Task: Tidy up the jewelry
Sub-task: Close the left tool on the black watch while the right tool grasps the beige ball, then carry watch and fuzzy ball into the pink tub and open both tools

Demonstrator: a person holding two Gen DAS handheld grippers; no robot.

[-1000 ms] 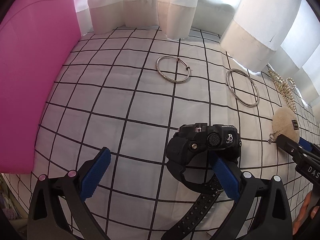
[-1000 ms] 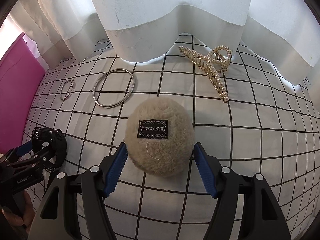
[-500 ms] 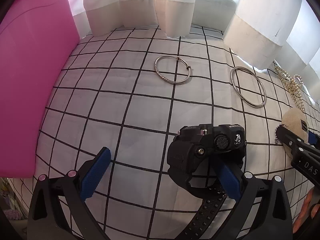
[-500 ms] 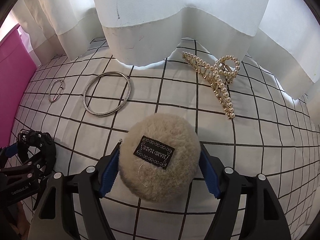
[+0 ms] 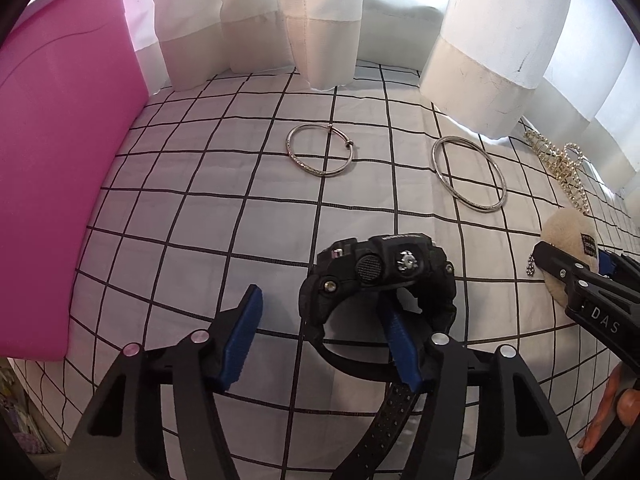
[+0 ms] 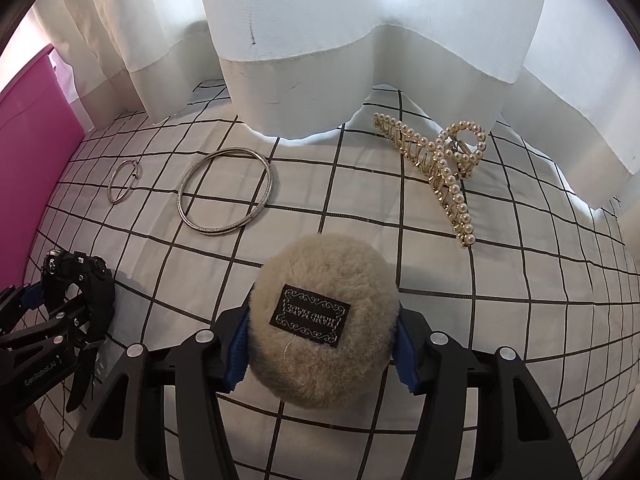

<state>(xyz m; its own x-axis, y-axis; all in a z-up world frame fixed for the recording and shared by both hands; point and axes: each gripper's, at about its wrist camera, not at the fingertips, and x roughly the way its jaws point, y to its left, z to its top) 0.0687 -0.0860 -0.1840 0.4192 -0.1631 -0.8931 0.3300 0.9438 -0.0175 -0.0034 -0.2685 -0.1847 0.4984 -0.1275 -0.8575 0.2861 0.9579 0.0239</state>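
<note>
Black claw [image 5: 322, 342] arms, blue ribbed pads [image 5: 245, 340], silver screws.

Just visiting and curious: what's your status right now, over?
Left tongs closing around black watch, not yet pinched. Right tongs closing, pads on fluffy pom-pom. Nothing blocking either.

The cloth [image 6: 520, 320] is white with a black grid. On it, the watch [image 5: 384, 280] is black, the pompom [image 6: 320, 328] beige with a black white-patterned label [image 6: 310, 316]. Beyond the pompom lie two silver bangles [image 6: 226, 192], a gold clip [image 6: 440, 168] with white pearls, white curtains [image 6: 360, 40] and a pink box [image 5: 52, 200]. Gripper pads [image 6: 236, 344] are blue.
</note>
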